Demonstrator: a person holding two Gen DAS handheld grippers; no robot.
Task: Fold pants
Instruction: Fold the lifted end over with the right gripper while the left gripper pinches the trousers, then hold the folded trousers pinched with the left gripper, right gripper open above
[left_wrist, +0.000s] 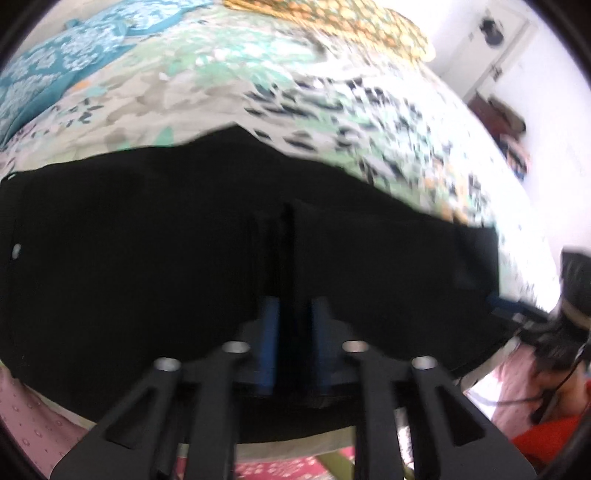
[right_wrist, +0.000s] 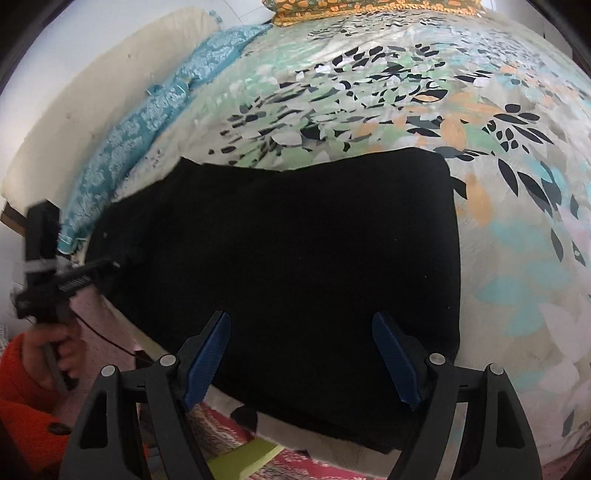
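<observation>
One pair of black pants (right_wrist: 280, 258) lies on one bed (right_wrist: 517, 258); right gripper (right_wrist: 301, 363) spread above, left gripper (left_wrist: 293, 325) narrowly parted, grip unclear.

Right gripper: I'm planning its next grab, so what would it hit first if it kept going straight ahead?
Probably the black pants on the bed: the open right gripper points down at them, with nothing between.

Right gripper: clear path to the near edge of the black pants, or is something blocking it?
Probably yes. The right gripper hangs open over the black pants near their bed-edge side, with nothing between its fingers and the cloth. The left gripper is off at the pants' far left end.
</observation>
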